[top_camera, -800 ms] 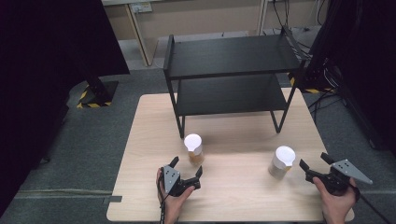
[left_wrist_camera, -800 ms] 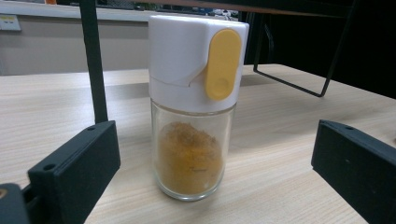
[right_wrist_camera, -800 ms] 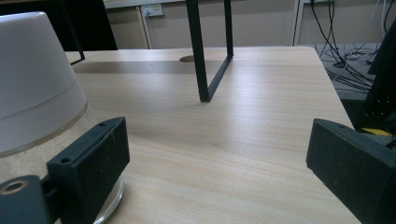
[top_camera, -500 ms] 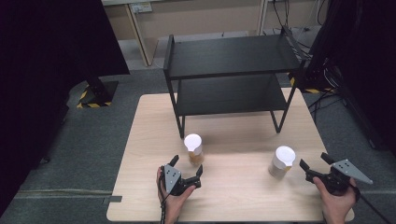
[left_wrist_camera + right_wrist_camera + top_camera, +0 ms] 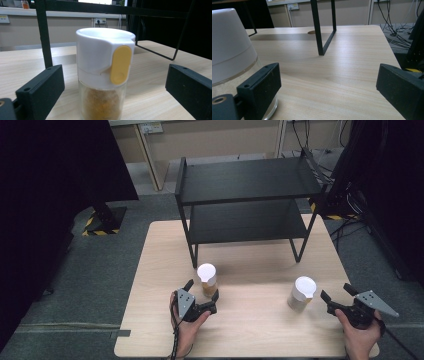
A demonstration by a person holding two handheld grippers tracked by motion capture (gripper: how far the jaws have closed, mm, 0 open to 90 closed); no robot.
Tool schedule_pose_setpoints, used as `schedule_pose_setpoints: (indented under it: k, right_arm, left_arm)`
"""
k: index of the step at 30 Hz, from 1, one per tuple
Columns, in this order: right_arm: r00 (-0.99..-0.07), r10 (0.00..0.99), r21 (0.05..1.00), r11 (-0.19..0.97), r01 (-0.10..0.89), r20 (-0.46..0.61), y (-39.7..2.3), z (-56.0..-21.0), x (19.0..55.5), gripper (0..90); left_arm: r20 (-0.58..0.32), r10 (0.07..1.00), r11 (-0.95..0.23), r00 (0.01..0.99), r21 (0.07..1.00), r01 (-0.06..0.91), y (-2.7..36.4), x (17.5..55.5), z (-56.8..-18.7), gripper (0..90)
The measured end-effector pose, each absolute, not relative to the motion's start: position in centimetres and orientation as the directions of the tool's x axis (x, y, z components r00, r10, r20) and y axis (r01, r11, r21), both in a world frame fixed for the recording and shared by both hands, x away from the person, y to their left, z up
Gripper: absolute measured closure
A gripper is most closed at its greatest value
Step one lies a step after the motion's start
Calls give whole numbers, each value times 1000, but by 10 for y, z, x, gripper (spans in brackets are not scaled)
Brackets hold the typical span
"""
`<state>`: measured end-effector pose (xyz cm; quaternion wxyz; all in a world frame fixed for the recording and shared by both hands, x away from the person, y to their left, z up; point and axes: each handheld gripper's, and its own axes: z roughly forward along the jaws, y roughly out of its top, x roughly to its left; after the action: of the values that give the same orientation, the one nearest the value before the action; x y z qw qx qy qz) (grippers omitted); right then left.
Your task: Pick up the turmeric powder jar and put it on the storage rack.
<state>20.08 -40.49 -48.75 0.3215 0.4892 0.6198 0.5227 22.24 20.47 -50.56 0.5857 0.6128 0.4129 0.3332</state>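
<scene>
Each hand-held gripper (image 5: 201,298) has blocky black jaws, a grey three-cornered plate and a trailing black cable.

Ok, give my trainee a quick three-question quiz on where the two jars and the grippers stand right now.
1. True or false: the left gripper has its pads pressed onto the spice jar.
2. Multiple choice: the yellow tab seen in the left gripper view sits on A) the jar's white cap, B) the black shelf, C) the table.
3. In the right gripper view, on which side of the picture does the white-capped jar stand relative to the right gripper?

Key
1. False: the jar stands between the open jaws, apart from both.
2. A.
3. The left, by the left jaw, not centred between the two.
</scene>
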Motion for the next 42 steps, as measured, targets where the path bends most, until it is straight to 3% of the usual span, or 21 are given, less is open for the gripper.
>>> schedule_pose_setpoints:
  k: [12,29,42]
  right_arm:
    - [-319,940,962,-30,271,120,-406,-488,201,60]
    - [-319,940,962,-34,273,124,-406,-488,201,60]
    - [-318,939,961,-42,274,132,-407,-488,202,60]
  left_arm:
    - [-71,909,28,412,994,110,191,244,-500,85]
    - [-41,932,18,359,998,68,177,244,-503,293]
    - [-49,933,20,357,996,84,179,246,-499,304]
